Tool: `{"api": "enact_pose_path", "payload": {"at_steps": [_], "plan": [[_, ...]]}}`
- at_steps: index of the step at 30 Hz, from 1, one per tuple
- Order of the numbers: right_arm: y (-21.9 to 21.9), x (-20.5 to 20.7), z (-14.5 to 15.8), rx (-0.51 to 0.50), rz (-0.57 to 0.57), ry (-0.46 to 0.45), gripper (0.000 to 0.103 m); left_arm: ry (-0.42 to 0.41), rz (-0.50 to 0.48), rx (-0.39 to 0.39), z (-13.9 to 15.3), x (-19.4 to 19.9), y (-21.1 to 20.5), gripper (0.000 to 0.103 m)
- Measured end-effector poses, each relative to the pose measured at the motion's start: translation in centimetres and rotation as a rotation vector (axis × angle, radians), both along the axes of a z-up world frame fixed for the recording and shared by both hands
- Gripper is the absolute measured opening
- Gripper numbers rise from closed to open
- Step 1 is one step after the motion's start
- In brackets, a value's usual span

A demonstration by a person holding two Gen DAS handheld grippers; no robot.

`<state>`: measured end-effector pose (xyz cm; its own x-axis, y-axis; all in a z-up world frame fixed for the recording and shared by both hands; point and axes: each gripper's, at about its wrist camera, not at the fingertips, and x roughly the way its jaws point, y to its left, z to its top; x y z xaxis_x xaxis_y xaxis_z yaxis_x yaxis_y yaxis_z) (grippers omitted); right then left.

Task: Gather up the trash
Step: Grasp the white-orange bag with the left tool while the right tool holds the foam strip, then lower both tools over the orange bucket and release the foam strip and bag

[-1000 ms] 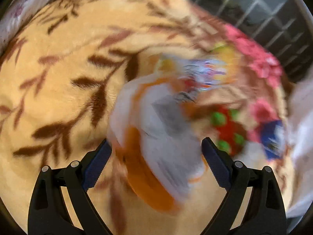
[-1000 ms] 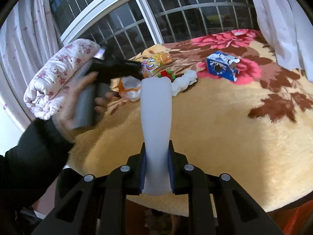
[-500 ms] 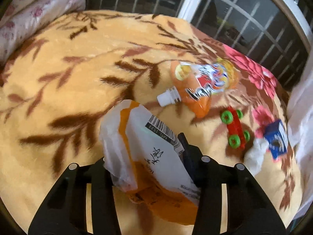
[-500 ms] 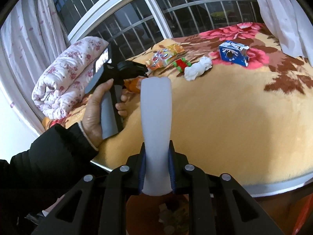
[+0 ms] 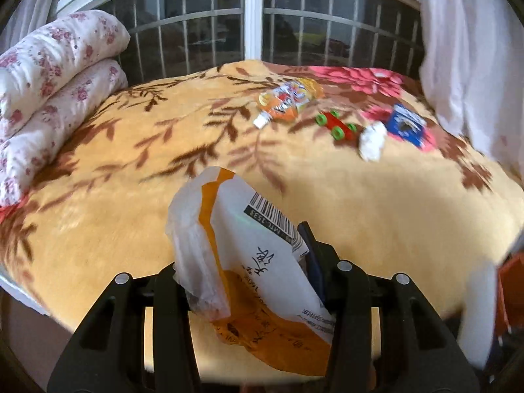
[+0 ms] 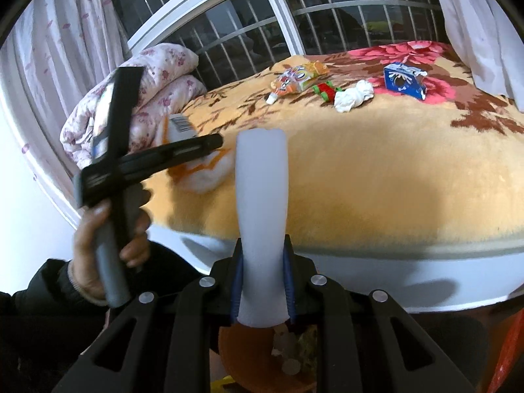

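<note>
Left gripper [image 5: 249, 262] clamps a crumpled orange-and-white wrapper [image 5: 242, 249], lifted off the blanket-covered bed [image 5: 98, 216]; right gripper [image 6: 262, 281] pinches a pale, translucent white strip [image 6: 262, 203], possibly a bag's edge.

The wrapper looks feather-light, thin and floppy, so a pinch across its bunched middle seems best; a corner hold would likely slip or tear. More litter lies well apart toward the window: a drink pouch [image 5: 288, 101], a white tissue wad [image 5: 371, 139], a blue carton [image 5: 406, 124]. An orange bin [image 6: 262, 360] sits below the right gripper.

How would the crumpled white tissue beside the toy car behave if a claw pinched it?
The tissue looks soft and wadded, so it would probably squash flat and weigh almost nothing. Its loose folds may trail. Lumpy on the fuzzy blanket, it seems unlikely to roll.
</note>
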<state>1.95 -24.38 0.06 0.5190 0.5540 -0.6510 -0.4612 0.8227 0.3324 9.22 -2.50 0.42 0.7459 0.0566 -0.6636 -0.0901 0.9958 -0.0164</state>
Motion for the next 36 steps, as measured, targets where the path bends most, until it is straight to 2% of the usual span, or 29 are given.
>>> {"api": "enact_pose_path", "payload": {"at_steps": [8,15,20,26,31,36], "plan": [[0.9,-4.2,-0.7,-0.050,0.053,-0.031,0.022,0.041,-0.150,0.079,-2.1,-9.2,-1.4,0.044],[0.7,-5.8,-2.4,-0.093,0.087,0.026,0.022,0.175,-0.276,0.095,-6.7,-13.1,-2.3,0.044],[1.2,-5.6,-5.4,-0.151,0.121,0.130,0.022,0.299,-0.337,0.066,-10.3,-12.0,-3.2,0.044],[1.8,-3.4,-10.4,-0.270,0.135,0.289,0.022,0.485,-0.403,0.099,-15.4,-9.3,-4.3,0.044],[2.4,-1.5,-13.8,-0.332,0.142,0.330,0.022,0.587,-0.391,0.164,-19.4,-7.2,-4.3,0.045],[3.4,-0.9,-17.0,-0.362,0.169,0.392,0.023,0.682,-0.383,0.180,-22.0,-6.5,-4.2,0.045]]}}
